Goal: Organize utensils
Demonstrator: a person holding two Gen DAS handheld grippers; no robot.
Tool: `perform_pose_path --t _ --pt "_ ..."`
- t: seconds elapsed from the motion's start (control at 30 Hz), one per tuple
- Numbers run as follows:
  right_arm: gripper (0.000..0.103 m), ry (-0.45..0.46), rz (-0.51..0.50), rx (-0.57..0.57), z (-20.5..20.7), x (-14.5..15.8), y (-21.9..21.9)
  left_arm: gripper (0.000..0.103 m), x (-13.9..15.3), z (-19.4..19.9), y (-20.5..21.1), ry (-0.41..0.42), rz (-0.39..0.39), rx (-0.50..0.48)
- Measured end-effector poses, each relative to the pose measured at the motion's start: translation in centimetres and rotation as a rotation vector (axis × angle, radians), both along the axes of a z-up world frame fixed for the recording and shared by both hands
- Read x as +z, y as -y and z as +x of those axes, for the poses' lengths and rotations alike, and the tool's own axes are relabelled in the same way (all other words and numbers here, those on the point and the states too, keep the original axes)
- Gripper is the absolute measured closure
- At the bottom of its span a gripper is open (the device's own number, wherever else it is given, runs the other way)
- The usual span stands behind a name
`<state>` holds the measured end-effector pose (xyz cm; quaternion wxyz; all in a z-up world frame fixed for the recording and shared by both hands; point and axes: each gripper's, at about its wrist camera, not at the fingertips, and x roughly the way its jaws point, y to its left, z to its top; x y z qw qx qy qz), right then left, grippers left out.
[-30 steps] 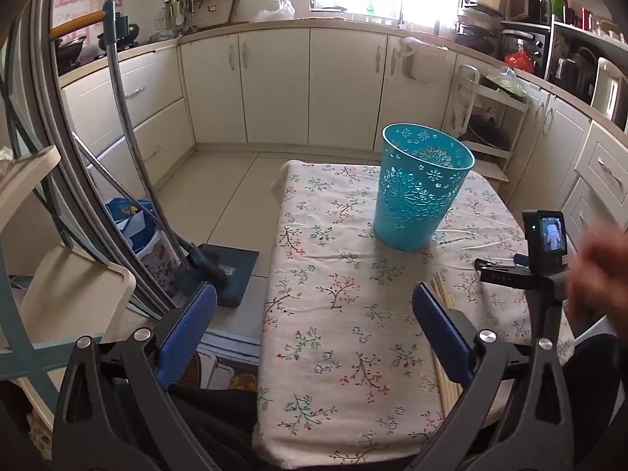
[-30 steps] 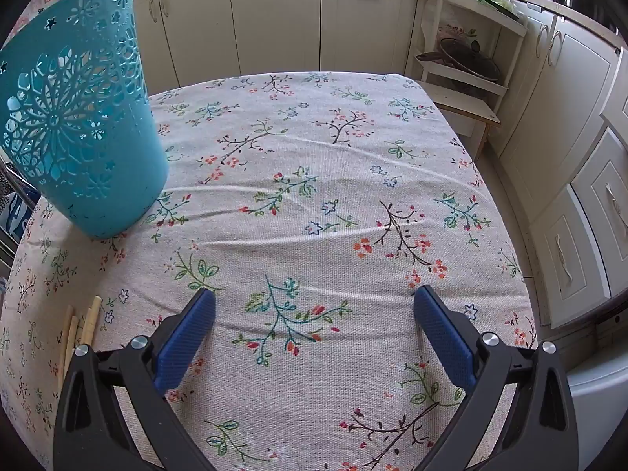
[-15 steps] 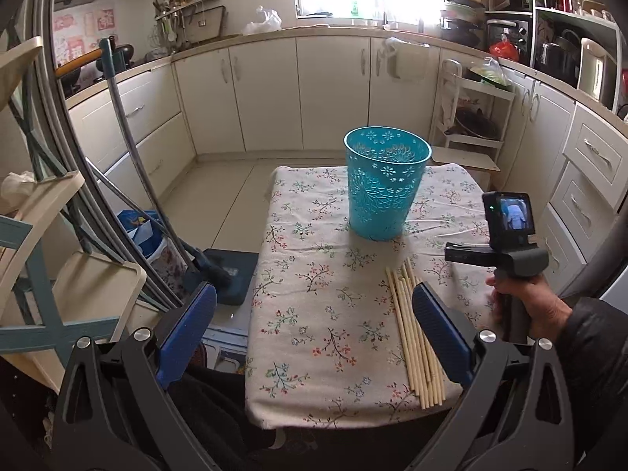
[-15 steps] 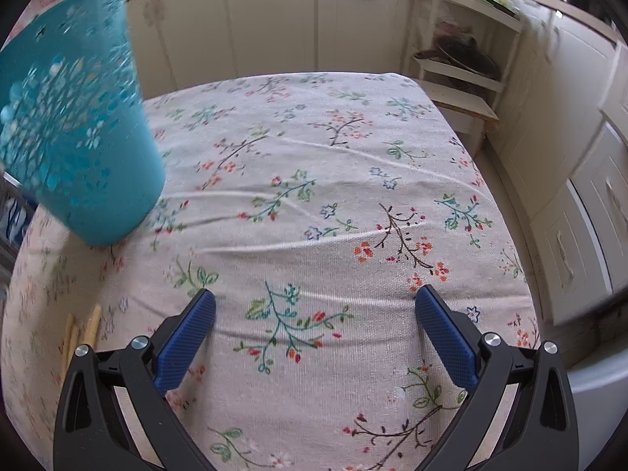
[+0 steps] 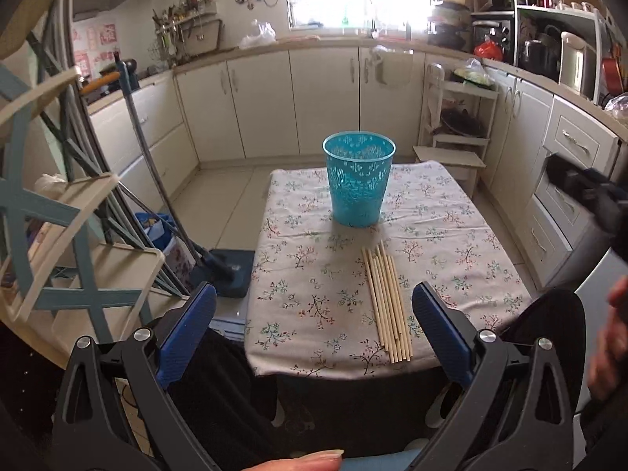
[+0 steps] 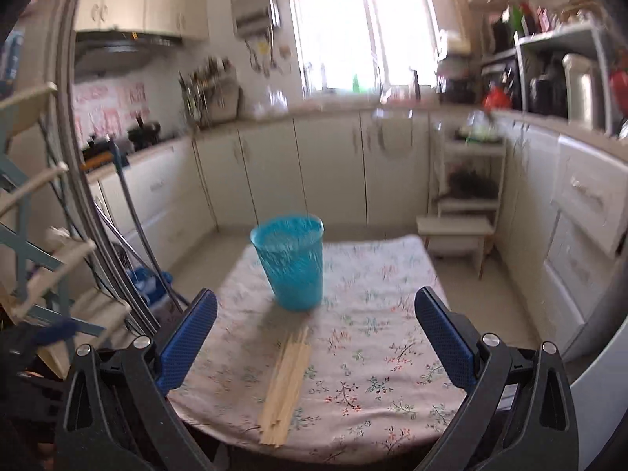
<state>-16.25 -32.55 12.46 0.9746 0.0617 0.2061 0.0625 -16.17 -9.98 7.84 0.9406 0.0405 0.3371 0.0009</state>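
Several pale wooden chopsticks [image 5: 386, 301] lie side by side near the front edge of a table with a floral cloth [image 5: 306, 274]. Behind them stands an upright teal perforated basket [image 5: 358, 178]. My left gripper [image 5: 314, 322] is open and empty, held back above the table's near edge, left of the sticks. The right wrist view is blurred: the chopsticks [image 6: 288, 378] and the basket [image 6: 292, 261] show ahead of my right gripper [image 6: 316, 335], which is open, empty and well back from the table [image 6: 384, 373].
A mop and pole [image 5: 157, 180] lean left of the table beside a blue-and-cream folding rack [image 5: 66, 243]. White cabinets [image 5: 322, 98] run along the back and right. A small white shelf unit [image 5: 457, 125] stands at the far right corner. A hand [image 5: 610, 333] shows at the right edge.
Both grippers have pulled back and up from the table, so the whole table, basket and chopsticks now show. The right view swung from looking down at the cloth to looking across the kitchen.
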Motion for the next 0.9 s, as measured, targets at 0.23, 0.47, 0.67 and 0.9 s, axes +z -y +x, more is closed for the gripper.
perform_pose_path --t 0.23,0.47,0.67,0.9 --pt "0.006 0.028 0.089 -0.011 -7.8 -0.4 -1.6 0.007 1.3 -5.0 -1.6 0.062 -0.064 0.066" --pt "0.006 0.07 0.077 0.02 -10.1 0.4 -2.6 0.007 2.4 -7.3 -2.3 0.105 -0.073 0.07" --pt "0.006 0.085 0.073 0.044 -11.5 0.4 -2.7 0.007 2.8 -8.0 -2.2 0.107 -0.074 0.072" --pt "0.006 0.087 0.076 0.057 -11.7 0.7 -2.6 0.007 3.0 -8.0 -2.2 0.106 -0.074 0.075"
